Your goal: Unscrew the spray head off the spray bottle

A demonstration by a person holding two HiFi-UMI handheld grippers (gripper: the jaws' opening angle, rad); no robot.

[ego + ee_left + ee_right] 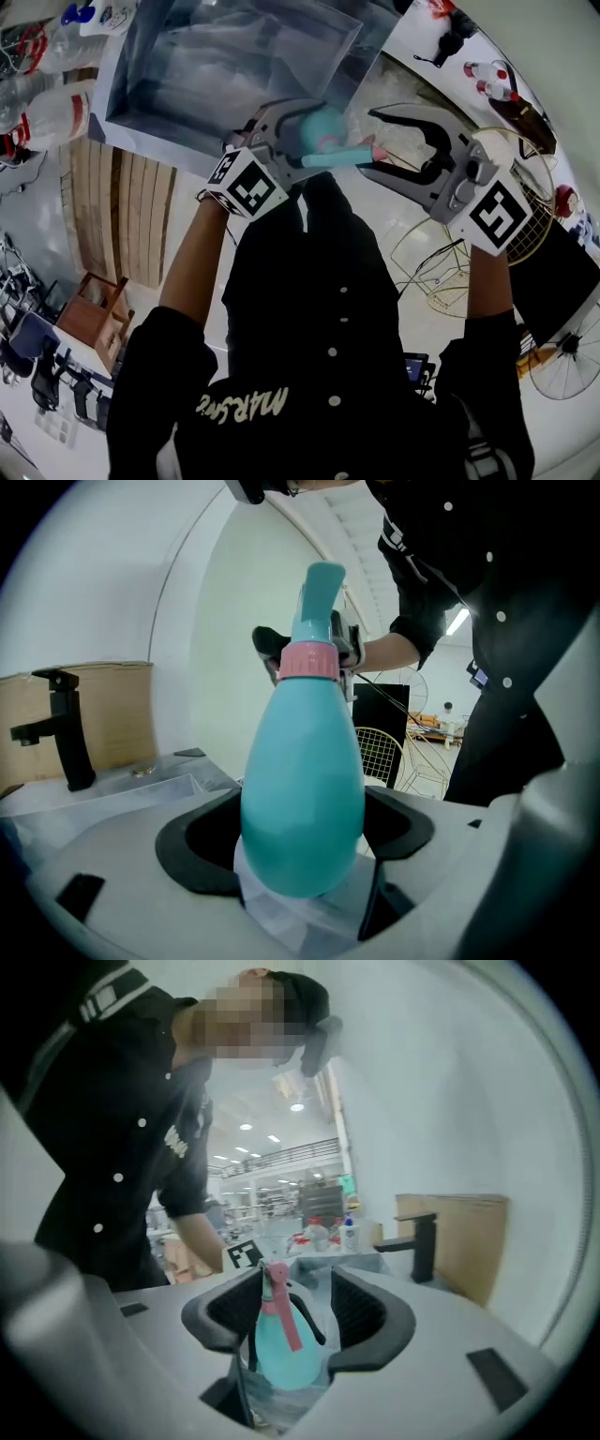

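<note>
- Well beyond the hands, a clear plastic bin [131, 84] fills the top of the head view and plays no part in the job.
- The left gripper [314, 141] is clamped on the round belly of the spray bottle [305, 789]. It holds the bottle up in front of the person, off any surface, with the neck turned toward the other hand.
- The right gripper [298, 1312] has its jaws standing apart on either side of the top of the bottle. They bracket it without pinching it from both sides.
- The teal bottle is in one piece, with nothing yet separated from it.
- The spray head [317, 597] still sits on the neck, and its pink trigger [279, 1312] hangs down between the right gripper's parted jaws.
- The pink collar [308, 661] looks seated against the bottle's shoulder with no gap showing. How many turns it has been loosened, if any, cannot be told.
- Judged from this, the unscrewing is not finished. The right gripper would need to close on the head or collar and twist while the left keeps the body from turning. It would likely have to release and re-grip until the thread lets go, then lift the head away.
</note>
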